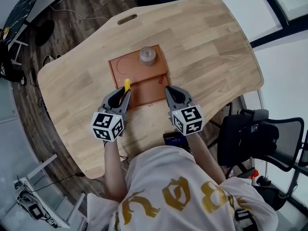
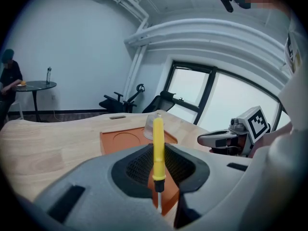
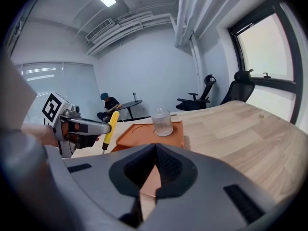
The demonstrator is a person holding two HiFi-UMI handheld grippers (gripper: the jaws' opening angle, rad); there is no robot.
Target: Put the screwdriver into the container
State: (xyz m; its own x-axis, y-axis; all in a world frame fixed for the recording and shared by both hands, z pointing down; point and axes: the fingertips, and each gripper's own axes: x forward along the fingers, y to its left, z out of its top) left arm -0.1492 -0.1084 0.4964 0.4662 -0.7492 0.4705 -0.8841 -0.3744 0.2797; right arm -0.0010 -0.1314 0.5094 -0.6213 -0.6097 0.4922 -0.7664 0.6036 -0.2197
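A yellow-handled screwdriver [image 1: 127,84] stands upright in my left gripper [image 1: 123,94], which is shut on its handle near the shaft end, over the near edge of the orange tray [image 1: 156,83]. In the left gripper view the screwdriver [image 2: 158,146] rises between the closed jaws with its thin shaft pointing down. The clear glass container [image 1: 147,56] stands at the tray's far side, also in the right gripper view [image 3: 162,121]. My right gripper [image 1: 170,90] hovers shut and empty at the tray's near right corner, level with the left gripper [image 3: 79,126].
The tray has a round recess [image 1: 127,65] left of the container. The wooden table [image 1: 211,47] has a cable slot [image 1: 127,19] at the far left. A black office chair [image 1: 260,138] stands to my right. A person sits at a round table [image 3: 126,104] far off.
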